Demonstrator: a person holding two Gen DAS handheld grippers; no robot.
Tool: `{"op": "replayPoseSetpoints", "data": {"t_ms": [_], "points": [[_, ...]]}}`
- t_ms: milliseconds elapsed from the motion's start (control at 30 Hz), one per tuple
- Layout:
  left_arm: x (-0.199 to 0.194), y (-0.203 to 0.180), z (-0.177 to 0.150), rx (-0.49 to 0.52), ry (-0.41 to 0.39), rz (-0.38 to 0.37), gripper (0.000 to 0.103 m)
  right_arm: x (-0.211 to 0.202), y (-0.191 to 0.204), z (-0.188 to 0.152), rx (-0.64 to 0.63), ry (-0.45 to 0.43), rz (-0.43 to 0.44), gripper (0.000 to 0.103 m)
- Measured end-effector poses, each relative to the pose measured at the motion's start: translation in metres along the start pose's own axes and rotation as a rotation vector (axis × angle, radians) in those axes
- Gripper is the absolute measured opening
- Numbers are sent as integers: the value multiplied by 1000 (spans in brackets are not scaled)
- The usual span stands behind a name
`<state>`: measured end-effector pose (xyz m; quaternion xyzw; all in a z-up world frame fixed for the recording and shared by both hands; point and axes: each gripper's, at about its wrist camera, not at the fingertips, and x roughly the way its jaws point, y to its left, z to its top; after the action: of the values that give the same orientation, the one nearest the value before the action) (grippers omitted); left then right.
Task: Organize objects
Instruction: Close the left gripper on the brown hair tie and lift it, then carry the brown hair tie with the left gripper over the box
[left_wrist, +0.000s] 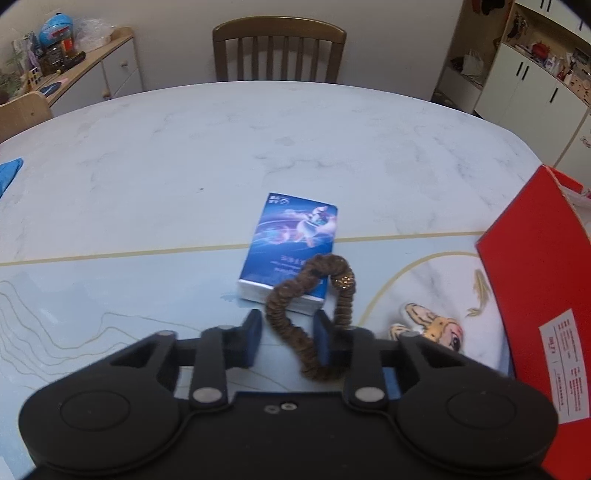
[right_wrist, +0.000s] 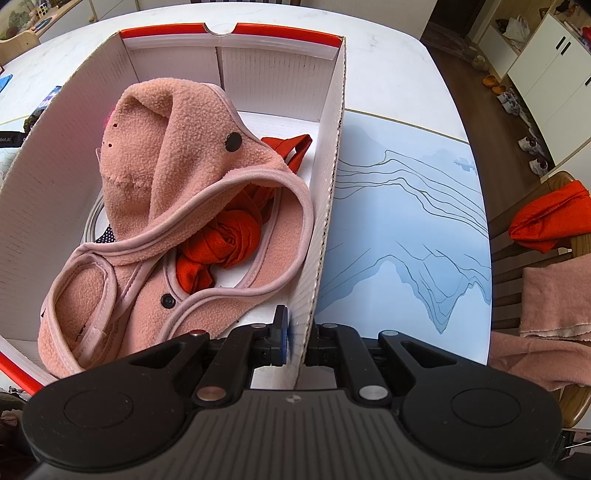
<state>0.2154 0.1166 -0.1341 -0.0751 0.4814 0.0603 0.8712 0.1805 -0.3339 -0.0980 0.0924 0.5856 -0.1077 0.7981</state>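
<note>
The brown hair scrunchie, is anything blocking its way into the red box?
Nothing visible lies on the table between the brown scrunchie and the red box. Only the box's own wall is there to be cleared. The blue packet lies on the far side, partly under the scrunchie.

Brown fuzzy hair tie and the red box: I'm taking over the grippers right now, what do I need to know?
Left gripper: jaws narrow around one strand of the brown fuzzy hair scrunchie, with no firm pinch visible. The scrunchie lies partly on the blue tissue pack on the white marble table.
Right gripper: shut on the side wall of the red-and-white cardboard box.
Done: pink fleece garment and red cloth are in the box.
Left: probably the scrunchie, then the tissue pack, into the box.
</note>
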Motion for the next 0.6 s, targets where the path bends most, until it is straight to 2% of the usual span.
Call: {"op": "replayPoseSetpoints", "data": {"t_ms": [33, 100, 300, 600], "points": [[0, -1, 0, 3, 1, -2, 19, 0, 0, 0, 0, 0, 0, 7], [0, -2, 0, 4, 5, 0, 7, 0, 0, 0, 0, -1, -1, 7], [-16, -4, -4, 4, -23, -19, 5, -1, 0, 0, 3, -5, 0, 6], [-64, -16, -5, 7, -60, -73, 5, -1, -1, -1, 4, -13, -3, 6]]}}
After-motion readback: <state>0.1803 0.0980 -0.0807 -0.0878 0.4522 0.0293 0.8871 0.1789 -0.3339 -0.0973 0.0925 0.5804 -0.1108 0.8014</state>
